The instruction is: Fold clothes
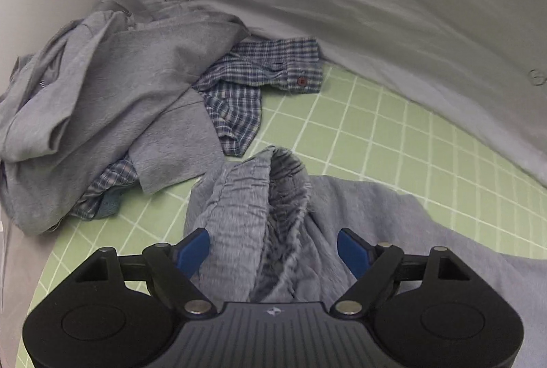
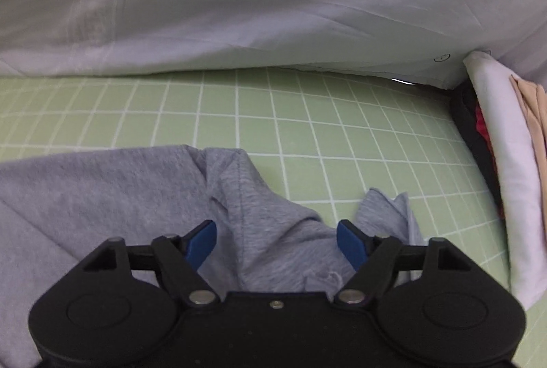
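The left tongs (image 1: 273, 248) are spread wide, their blue pads either side of the gathered waistband (image 1: 259, 197) of a grey garment (image 2: 102, 190) lying on the green checked sheet (image 2: 307, 115). The right tongs (image 2: 277, 243) are spread too, over a bunched fold of that garment. Beyond the left tongs lies a heap of grey cloth (image 1: 102, 101) and a plaid shirt (image 1: 259, 70).
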Motion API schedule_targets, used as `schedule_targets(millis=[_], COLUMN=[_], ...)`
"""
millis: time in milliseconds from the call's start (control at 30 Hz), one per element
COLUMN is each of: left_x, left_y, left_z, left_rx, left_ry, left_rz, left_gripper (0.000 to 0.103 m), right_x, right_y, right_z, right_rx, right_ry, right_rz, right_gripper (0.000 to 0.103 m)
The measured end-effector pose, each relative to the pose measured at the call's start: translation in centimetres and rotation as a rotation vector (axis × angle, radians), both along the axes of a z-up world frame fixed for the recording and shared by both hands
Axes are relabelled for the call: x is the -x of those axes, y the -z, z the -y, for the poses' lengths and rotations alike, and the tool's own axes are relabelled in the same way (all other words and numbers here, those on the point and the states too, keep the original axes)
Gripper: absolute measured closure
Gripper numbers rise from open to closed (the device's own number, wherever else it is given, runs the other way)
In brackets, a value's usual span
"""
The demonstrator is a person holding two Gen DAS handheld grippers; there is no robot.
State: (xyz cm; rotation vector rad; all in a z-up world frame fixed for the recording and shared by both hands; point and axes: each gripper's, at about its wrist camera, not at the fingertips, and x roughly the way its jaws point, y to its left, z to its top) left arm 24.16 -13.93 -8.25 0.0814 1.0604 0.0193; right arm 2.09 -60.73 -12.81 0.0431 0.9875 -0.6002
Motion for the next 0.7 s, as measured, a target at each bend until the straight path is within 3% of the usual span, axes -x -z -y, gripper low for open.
schedule_targets(millis=[33, 67, 100, 133, 233, 333, 400, 467, 500, 533, 567, 700], left_x=[-0.4, -0.7, -1.0, -1.2, -1.7, -2.6, -3.3, -3.8, -3.8, -3.7, -3.3, -0.6], left_y=[0.5, 0.9, 1.4, 1.5, 0.3, -2.4, -4.4, -5.8, -6.3, -6.6, -6.8, -5.9], left_z=[-0.1, -0.3, -0.5, -0.8, -2.0, -2.5, -3.7, -4.5, -4.5, -4.2, -4.0, -4.0], left_rx=[-0.010, -0.011, -0.012, 0.000, 0.025, -0.008, 0.076, 0.129, 0.119, 0.098, 0.081, 0.065], left_ry=[-0.003, -0.012, -0.021, -0.029, -0.027, -0.017, -0.057, -0.148, -0.176, -0.173, -0.152, -0.116], left_rz=[-0.009, -0.018, -0.028, -0.030, 0.022, 0.158, 0.260, 0.329, 0.349, 0.352, 0.351, 0.299], left_gripper=[0.025, 0.045, 0.063, 0.086, 0.087, 0.087, 0.086, 0.070, 0.061, 0.041, 0.028, 0.027], right_x=[0.0, 0.0, 0.2, 0.3, 0.4, -0.4, -0.9, -1.4, -1.6, -1.8, -1.2, 1.1], right_y=[0.1, 0.2, 0.0, -0.3, -2.0, -4.4, -5.8, -7.2, -7.9, -8.5, -8.1, -6.5], right_z=[0.2, 0.4, 0.7, 1.1, 3.0, 5.8, 7.3, 8.8, 9.5, 10.2, 9.4, 6.3], right_rx=[0.002, 0.003, -0.008, 0.004, 0.082, 0.176, 0.213, 0.250, 0.269, 0.284, 0.259, 0.159], right_ry=[-0.007, -0.014, -0.026, -0.024, -0.012, 0.040, 0.087, 0.135, 0.159, 0.180, 0.179, 0.173], right_rz=[-0.015, -0.028, -0.032, -0.031, -0.007, 0.044, 0.089, 0.134, 0.156, 0.177, 0.171, 0.149], right_gripper=[0.052, 0.068, 0.099, 0.101, 0.101, 0.101, 0.101, 0.097, 0.067, 0.042, 0.037, 0.032])
